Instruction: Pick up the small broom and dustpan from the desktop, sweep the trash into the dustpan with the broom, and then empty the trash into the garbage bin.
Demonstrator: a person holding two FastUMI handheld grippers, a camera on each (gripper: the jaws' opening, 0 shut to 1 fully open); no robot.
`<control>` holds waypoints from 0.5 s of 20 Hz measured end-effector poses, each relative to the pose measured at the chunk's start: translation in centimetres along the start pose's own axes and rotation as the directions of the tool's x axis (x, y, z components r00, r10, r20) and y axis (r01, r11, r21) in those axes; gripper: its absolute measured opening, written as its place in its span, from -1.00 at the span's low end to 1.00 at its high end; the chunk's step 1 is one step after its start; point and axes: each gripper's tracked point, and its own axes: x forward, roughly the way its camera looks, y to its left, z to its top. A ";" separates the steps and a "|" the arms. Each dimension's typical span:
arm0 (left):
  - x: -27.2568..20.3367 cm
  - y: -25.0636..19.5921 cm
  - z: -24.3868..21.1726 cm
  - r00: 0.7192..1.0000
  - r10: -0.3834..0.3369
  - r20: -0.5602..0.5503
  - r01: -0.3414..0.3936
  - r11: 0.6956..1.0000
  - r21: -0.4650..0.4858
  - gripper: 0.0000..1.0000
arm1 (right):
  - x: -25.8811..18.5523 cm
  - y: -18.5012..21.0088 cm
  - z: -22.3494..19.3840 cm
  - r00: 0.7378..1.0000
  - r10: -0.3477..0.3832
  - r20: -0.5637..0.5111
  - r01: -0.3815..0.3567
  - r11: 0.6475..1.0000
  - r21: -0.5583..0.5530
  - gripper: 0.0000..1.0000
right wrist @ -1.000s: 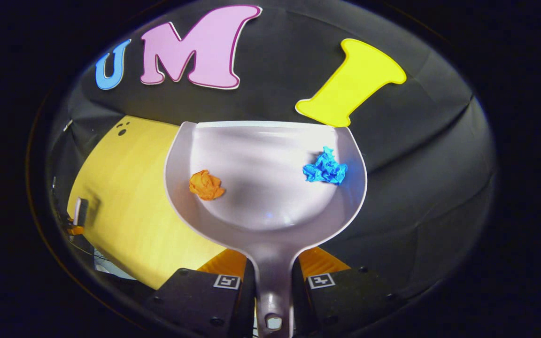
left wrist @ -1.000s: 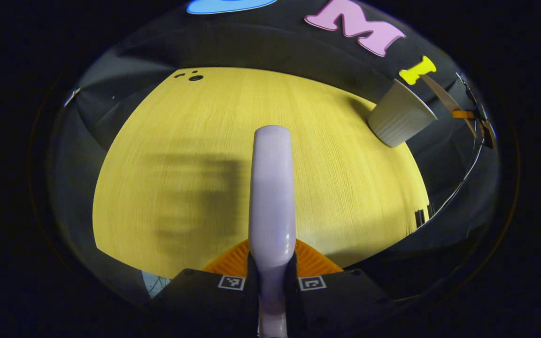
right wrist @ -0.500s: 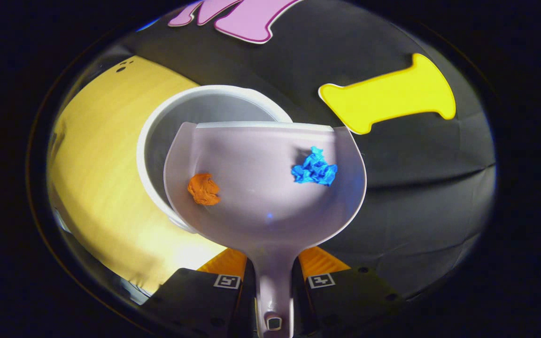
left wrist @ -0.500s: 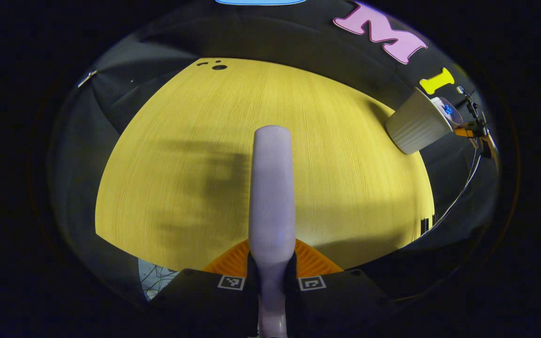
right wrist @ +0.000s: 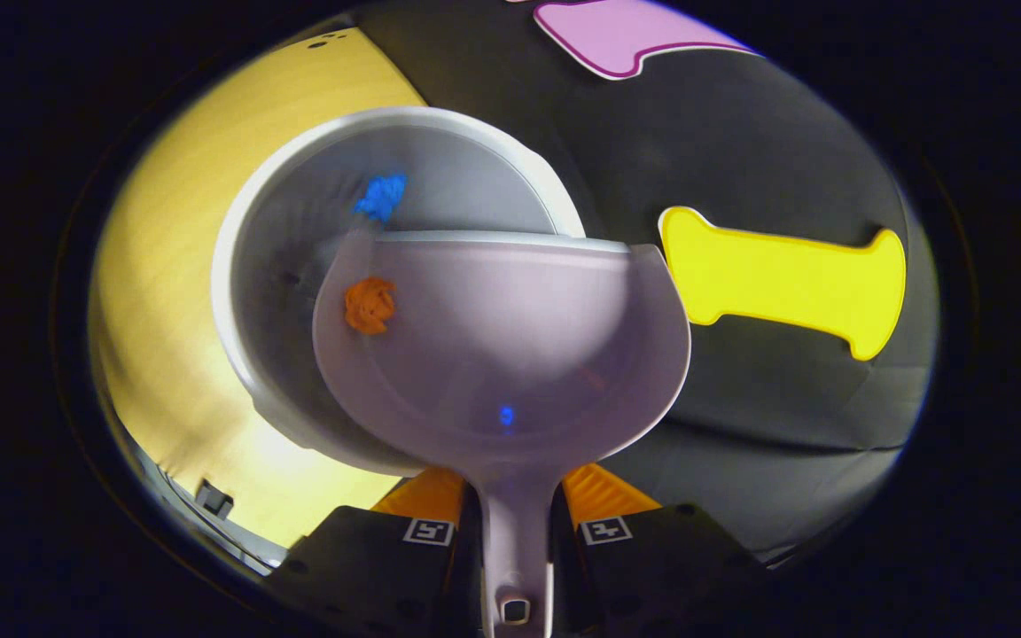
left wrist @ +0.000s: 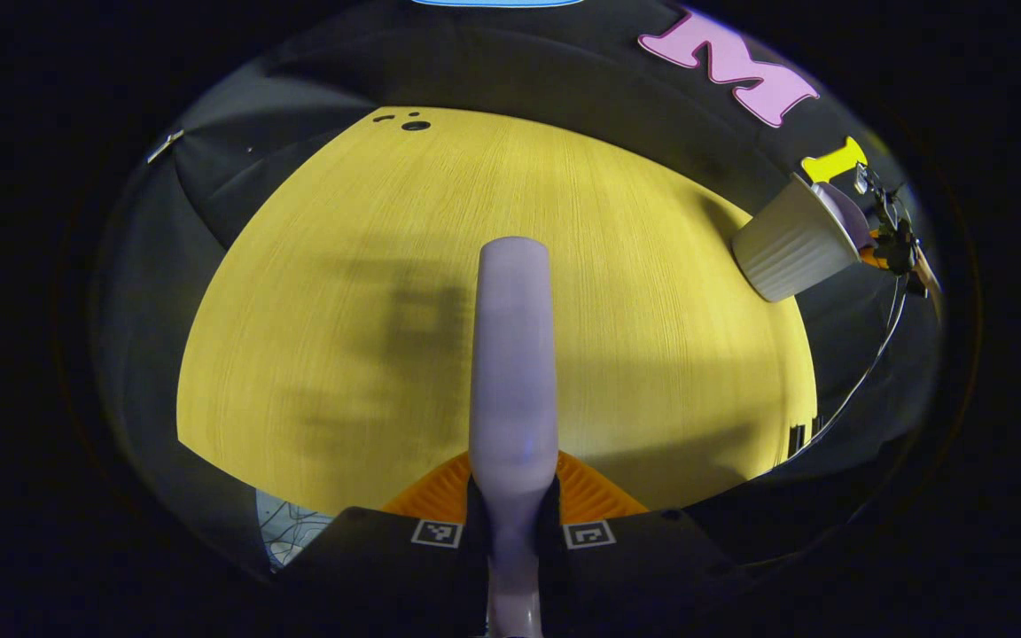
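In the right gripper view my right gripper (right wrist: pixel 515 523) is shut on the handle of the pale lilac dustpan (right wrist: pixel 510 346), which is tilted over the mouth of the white garbage bin (right wrist: pixel 245 354). An orange paper ball (right wrist: pixel 370 305) lies near the pan's left rim. A blue paper ball (right wrist: pixel 382 197) is past the pan's front edge, inside the bin. In the left gripper view my left gripper (left wrist: pixel 513 514) is shut on the pale lilac broom handle (left wrist: pixel 512 354), held above the yellow desktop (left wrist: pixel 342 266). The bin (left wrist: pixel 790 248) stands at the far right there, with the dustpan (left wrist: pixel 840 211) over it.
The bin stands at the desk's right end, close to the black cloth wall. Small dark holes (left wrist: pixel 415 125) mark the desk's far edge. Cables (left wrist: pixel 865 363) hang past the desk's right side. The broom's shadow falls on the wood left of the handle.
The right gripper tipped the dustpan further over the bin, and the blue ball slid off the pan's front edge into the bin. The orange ball moved toward the rim. The left gripper barely moved.
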 end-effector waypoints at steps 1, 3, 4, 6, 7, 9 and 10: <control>0.1 -0.1 -0.1 1.000 0.001 0.001 -0.001 1.000 -0.001 -0.46 | -0.1 -0.2 0.3 1.000 -0.013 0.003 0.013 0.999 -0.036 -0.26; 0.1 -0.4 -0.2 1.000 0.003 0.000 -0.003 1.000 -0.009 -0.46 | 0.0 -0.1 0.9 0.999 -0.033 0.012 0.034 0.996 -0.077 -0.26; 0.1 -0.5 -0.2 1.000 0.004 0.001 -0.004 1.000 -0.011 -0.46 | -0.1 -0.1 1.1 0.999 -0.040 0.014 0.041 0.995 -0.089 -0.26; 0.1 -0.5 -0.1 1.000 0.008 0.004 -0.008 1.000 -0.011 -0.46 | 0.1 0.0 1.5 0.999 -0.046 0.019 0.048 0.991 -0.124 -0.26; 0.1 -0.6 -0.1 1.000 0.009 0.007 -0.009 1.000 -0.011 -0.46 | 0.1 0.1 1.7 0.999 -0.049 0.024 0.052 0.989 -0.137 -0.31; 0.0 -0.7 0.1 1.000 0.015 0.013 -0.015 1.000 -0.013 -0.46 | 0.0 -0.1 1.5 0.997 -0.076 0.022 0.078 0.982 -0.171 -0.26; -0.1 -0.8 0.2 1.000 0.016 0.017 -0.016 1.000 -0.015 -0.46 | -0.1 -0.2 1.5 0.995 -0.096 0.018 0.098 0.977 -0.190 -0.26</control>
